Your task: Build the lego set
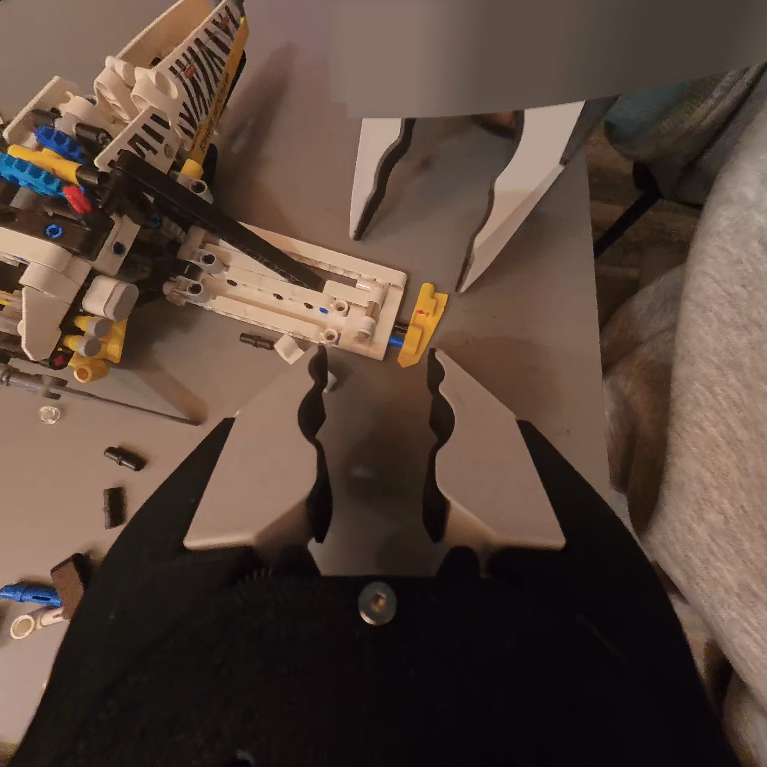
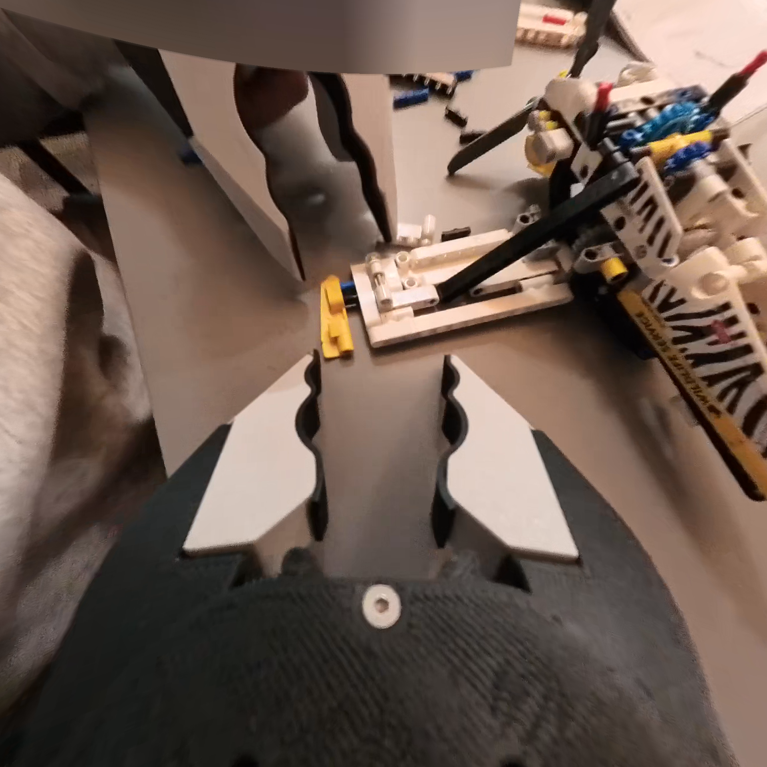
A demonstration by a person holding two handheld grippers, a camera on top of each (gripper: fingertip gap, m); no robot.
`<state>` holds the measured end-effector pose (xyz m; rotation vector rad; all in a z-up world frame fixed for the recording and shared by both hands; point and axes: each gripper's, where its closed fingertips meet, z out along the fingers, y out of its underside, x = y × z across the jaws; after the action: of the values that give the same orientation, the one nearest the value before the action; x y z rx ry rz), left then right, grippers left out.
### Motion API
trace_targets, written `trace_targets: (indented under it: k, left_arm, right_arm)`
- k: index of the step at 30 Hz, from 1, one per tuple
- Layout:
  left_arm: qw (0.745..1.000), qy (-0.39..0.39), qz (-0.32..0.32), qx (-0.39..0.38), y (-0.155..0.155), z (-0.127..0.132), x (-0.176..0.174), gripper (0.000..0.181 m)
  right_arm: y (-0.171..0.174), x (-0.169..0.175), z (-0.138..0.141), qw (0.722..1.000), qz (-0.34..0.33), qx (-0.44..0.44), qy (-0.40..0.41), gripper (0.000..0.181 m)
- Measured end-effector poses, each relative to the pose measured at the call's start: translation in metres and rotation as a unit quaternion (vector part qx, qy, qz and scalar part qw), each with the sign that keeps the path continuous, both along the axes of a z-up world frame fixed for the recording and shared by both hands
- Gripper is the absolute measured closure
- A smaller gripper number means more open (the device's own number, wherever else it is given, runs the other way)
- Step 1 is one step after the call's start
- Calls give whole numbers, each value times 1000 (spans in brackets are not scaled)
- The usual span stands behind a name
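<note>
Both grippers gaping, empty: left gripper [image 1: 375,352] & right gripper [image 2: 379,357] flank yellow piece [image 1: 421,330] at model [image 1: 290,286] tail end.

The light is warm and rather dim in both my views. My left claw [image 1: 375,352] throws a soft dark shadow on the counter [image 1: 265,83] under it. The right view is blurred, most at the model [image 2: 622,207] and the edges. The wide lens bends straight lines near the borders.
</note>
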<state>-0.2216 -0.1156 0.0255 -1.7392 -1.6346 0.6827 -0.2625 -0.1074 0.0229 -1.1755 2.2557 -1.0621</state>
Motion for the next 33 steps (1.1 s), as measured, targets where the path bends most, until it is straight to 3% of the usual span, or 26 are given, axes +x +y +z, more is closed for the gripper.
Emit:
trace_targets:
  k: [10, 19, 33]
  left_arm:
    - [1000, -24, -3, -5, 0, -7, 0, 142]
    - [1000, -26, -9, -5, 2, -8, 0, 150]
    - [1000, -14, -10, -1, 2, -4, 0, 144]
  right_arm:
    - [0, 4, -2, 997, 72, 17, 0, 130]
    - [-2, 7, -4, 997, 74, 12, 7, 136]
    - [-3, 10, -2, 998, 61, 15, -2, 137]
